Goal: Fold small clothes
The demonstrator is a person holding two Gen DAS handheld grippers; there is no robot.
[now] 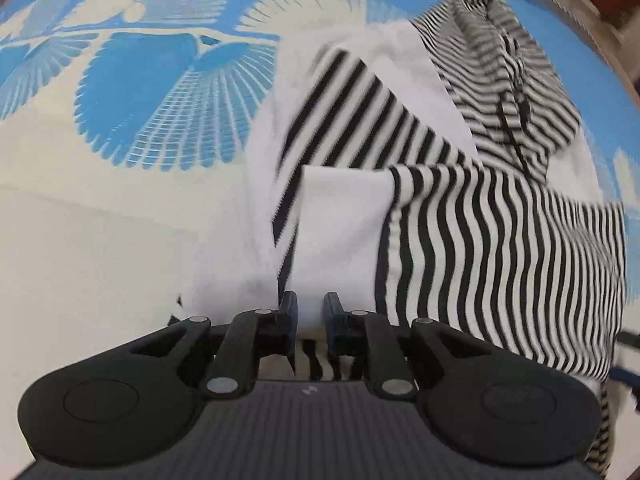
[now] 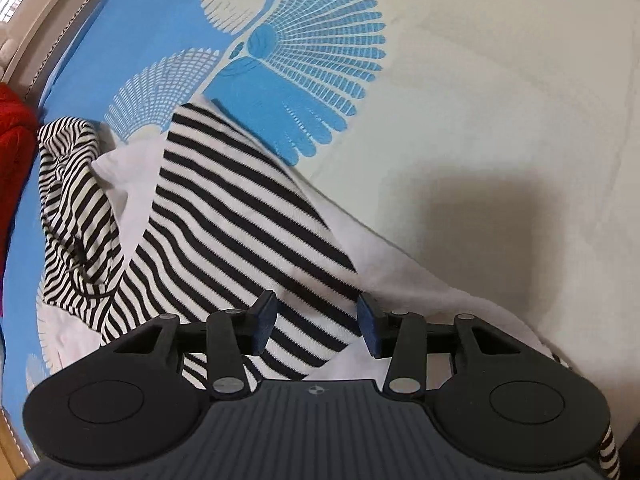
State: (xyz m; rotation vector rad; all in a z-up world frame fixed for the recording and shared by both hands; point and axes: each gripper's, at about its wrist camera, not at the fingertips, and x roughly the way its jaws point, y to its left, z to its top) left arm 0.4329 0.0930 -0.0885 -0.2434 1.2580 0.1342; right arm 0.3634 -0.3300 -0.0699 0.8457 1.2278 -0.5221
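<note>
A small hooded garment with black-and-white stripes and plain white panels (image 1: 460, 208) lies on a blue and cream bedsheet (image 1: 120, 200). Its striped hood (image 1: 500, 76) is at the far right. My left gripper (image 1: 311, 312) is nearly shut, its jaws pinching a white fabric fold (image 1: 340, 232) at the garment's near edge. In the right wrist view the same garment (image 2: 224, 216) lies left of centre, its hood (image 2: 68, 184) at the left. My right gripper (image 2: 316, 324) is open, its fingers either side of a striped sleeve end, just above it.
The sheet (image 2: 480, 120) carries a large blue fan-leaf print. A red cloth (image 2: 12, 120) lies at the bed's left edge. A stitched grey bed border (image 1: 560, 4) runs along the far right, with clutter beyond it.
</note>
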